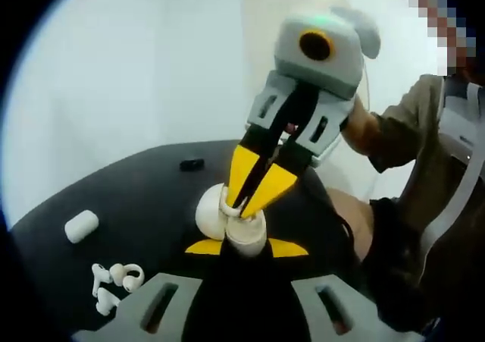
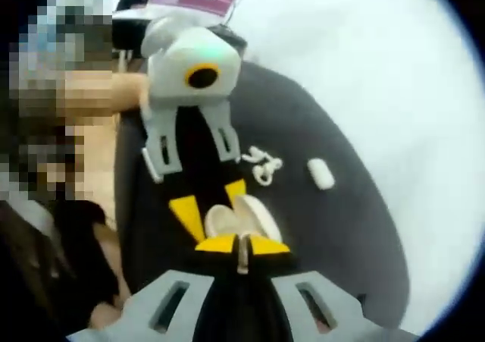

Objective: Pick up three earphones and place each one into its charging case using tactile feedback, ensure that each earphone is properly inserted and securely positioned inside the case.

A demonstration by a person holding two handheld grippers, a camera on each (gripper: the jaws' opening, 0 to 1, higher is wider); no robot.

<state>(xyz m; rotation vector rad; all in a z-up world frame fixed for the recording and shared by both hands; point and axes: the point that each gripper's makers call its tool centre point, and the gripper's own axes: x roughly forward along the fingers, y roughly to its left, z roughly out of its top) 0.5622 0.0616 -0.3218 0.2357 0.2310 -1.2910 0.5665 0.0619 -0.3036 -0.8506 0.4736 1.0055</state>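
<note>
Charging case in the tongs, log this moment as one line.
left tongs: shut on open charging case | right tongs: pressing earphone into case | loose earphones, closed case: on table

Left gripper [image 1: 246, 245]: grey plastic body with slotted cut-outs, black arms ending in yellow wedge-shaped fingers [image 1: 203, 246].
Right gripper [image 1: 244, 205]: same grey slotted housing, black arms, yellow fingers [image 1: 276, 187], green light on top.
Person's clothing: olive-brown sleeve [image 1: 405, 122], grey straps over dark garment.
</note>
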